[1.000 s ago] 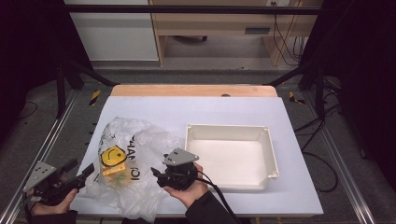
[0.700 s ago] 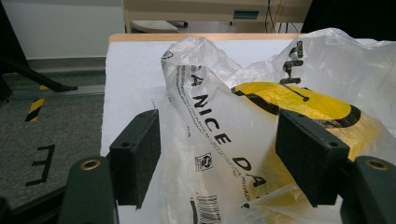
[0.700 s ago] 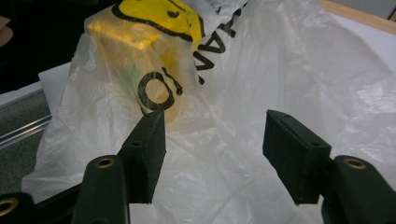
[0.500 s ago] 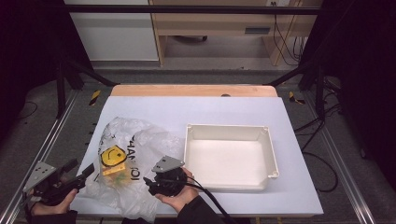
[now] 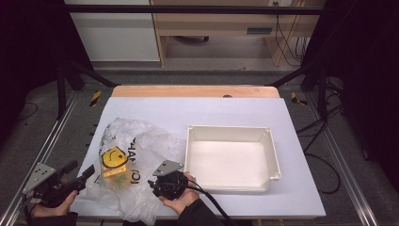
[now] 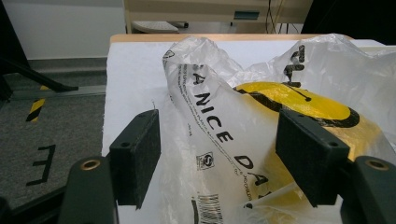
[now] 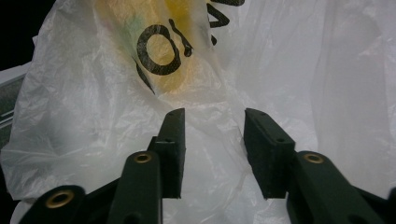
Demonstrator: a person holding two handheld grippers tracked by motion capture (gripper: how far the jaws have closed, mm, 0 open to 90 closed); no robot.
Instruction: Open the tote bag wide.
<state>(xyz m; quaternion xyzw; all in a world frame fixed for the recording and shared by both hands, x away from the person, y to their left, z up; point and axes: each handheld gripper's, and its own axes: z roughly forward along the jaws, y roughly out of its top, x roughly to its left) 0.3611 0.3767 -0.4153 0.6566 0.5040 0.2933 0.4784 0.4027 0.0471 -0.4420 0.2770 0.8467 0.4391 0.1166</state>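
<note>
Plastic bag (image 5: 136, 160) w/ yellow item; tray (image 5: 230, 188) empty.

White table (image 5: 235, 110) seen from above. A crumpled translucent plastic bag (image 5: 136, 160) with a yellow smiley face lies left of an empty white tray (image 5: 230, 160). The left gripper (image 5: 77, 173), hand-held, sits at the bag's left edge; the right gripper (image 5: 157, 185) rests against the bag's right side, near the tray.

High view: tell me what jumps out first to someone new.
A crumpled plastic bag with a yellow smiley face sprawls on the table's near left. Right of it sits an empty white tray. The left claw and right claw flank the bag's near edge, both open.
</note>
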